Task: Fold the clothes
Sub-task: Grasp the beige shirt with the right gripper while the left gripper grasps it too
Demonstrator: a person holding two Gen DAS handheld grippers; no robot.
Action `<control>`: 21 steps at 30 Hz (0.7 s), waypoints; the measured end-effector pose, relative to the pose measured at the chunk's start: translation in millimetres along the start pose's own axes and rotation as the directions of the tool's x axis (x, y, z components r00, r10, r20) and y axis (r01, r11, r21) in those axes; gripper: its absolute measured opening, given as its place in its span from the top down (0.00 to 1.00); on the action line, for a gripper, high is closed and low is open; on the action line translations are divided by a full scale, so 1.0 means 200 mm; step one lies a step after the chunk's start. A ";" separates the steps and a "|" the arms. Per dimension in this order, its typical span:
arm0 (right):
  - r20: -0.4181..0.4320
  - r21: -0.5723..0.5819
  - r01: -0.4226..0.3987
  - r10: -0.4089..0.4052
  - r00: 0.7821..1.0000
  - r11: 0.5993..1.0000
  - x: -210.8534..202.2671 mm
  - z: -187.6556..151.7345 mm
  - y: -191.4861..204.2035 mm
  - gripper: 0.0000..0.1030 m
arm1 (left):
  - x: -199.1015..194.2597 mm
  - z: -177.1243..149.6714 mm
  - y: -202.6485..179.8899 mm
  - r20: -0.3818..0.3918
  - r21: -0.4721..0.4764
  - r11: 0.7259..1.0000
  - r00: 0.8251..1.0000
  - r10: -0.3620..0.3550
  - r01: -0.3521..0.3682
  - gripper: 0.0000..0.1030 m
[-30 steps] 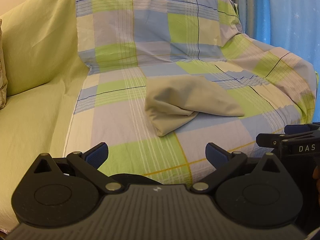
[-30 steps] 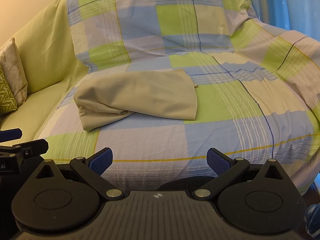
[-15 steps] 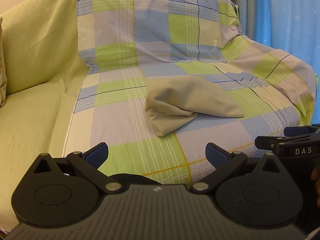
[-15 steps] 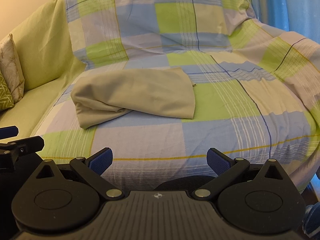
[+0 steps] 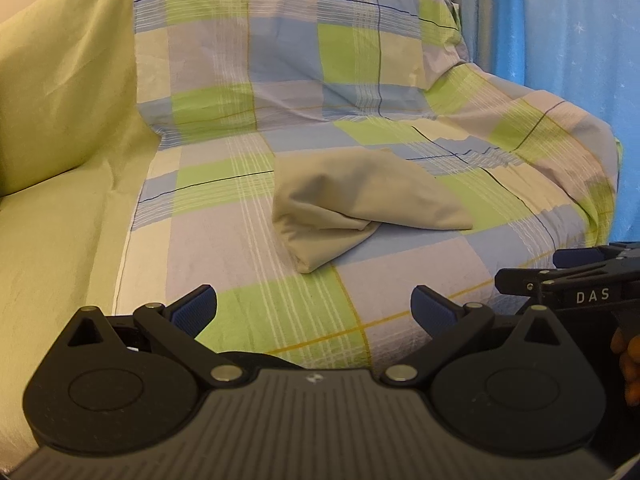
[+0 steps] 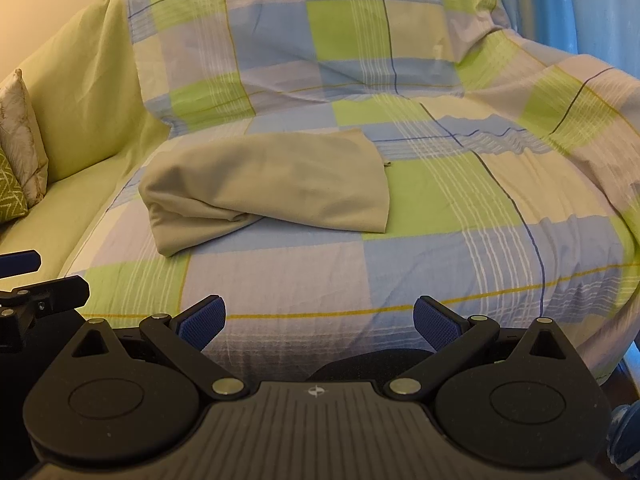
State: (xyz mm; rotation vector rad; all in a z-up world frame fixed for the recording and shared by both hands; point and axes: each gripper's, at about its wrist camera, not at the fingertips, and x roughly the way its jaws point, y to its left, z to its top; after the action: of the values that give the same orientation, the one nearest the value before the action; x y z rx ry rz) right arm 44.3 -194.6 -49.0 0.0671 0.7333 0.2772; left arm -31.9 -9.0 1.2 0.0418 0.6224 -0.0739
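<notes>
A beige cloth (image 5: 352, 200) (image 6: 272, 184) lies folded into a rough bundle on the checked sheet (image 5: 248, 236) (image 6: 460, 208) that covers the sofa seat. My left gripper (image 5: 314, 310) is open, held back from the seat's front edge with nothing between its blue pads. My right gripper (image 6: 318, 322) is open as well, empty, and also short of the cloth. Each gripper shows at the edge of the other's view: the right one (image 5: 572, 280) at the right, the left one (image 6: 36, 288) at the left.
A plain green cover (image 5: 52, 208) spans the sofa's left part. Two cushions (image 6: 16, 160) lean at the far left. A blue curtain (image 5: 568, 32) hangs behind the sofa on the right. A person's fingers (image 5: 628, 364) show at the right edge.
Both grippers have drifted slightly, so the cloth sits a little lower and more to the left in the right wrist view. The cloth itself has not moved. Both grippers stay open.
</notes>
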 end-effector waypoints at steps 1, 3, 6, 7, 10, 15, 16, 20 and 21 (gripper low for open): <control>-0.003 0.002 -0.003 0.003 1.000 1.000 0.00 0.01 0.00 0.00 | 0.00 0.01 0.00 -0.002 0.008 1.000 1.000 -0.010 0.010 0.01; -0.006 -0.001 -0.023 0.023 1.000 1.000 0.00 0.03 -0.01 0.00 | 0.02 0.03 0.00 -0.003 0.035 0.999 1.000 -0.020 0.020 0.01; 0.000 -0.093 -0.040 0.040 0.999 0.995 0.06 0.06 0.02 0.00 | 0.06 0.08 0.01 0.002 0.104 0.994 1.000 -0.015 0.015 0.01; 0.000 -0.134 -0.037 0.037 0.999 0.990 0.08 0.07 0.03 0.01 | 0.07 0.10 0.01 0.004 0.131 0.991 1.000 -0.017 0.016 0.01; 0.002 -0.255 -0.026 0.027 1.000 0.967 0.16 0.11 0.07 0.11 | 0.14 0.15 0.04 -0.006 0.202 0.979 1.000 -0.022 0.023 0.02; 0.007 -0.447 -0.007 0.012 1.000 0.895 0.29 0.17 0.14 0.30 | 0.34 0.23 0.10 -0.066 0.262 0.963 0.996 -0.054 0.070 0.07; 0.009 -0.483 -0.003 0.009 1.000 0.876 0.32 0.18 0.15 0.34 | 0.38 0.24 0.11 -0.078 0.264 0.961 0.995 -0.062 0.081 0.11; 0.016 -0.619 0.012 -0.003 1.000 0.785 0.42 0.22 0.21 0.45 | 0.54 0.29 0.14 -0.128 0.267 0.953 0.986 -0.110 0.141 0.23; 0.018 -0.651 0.016 -0.005 1.000 0.759 0.44 0.23 0.22 0.45 | 0.57 0.30 0.14 -0.140 0.275 0.949 0.983 -0.119 0.154 0.27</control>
State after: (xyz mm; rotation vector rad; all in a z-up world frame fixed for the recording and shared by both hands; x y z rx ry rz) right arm 128.6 -126.5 -65.4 -0.6061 0.5861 0.5108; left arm 97.9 7.8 -16.9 0.2841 0.7326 -0.2978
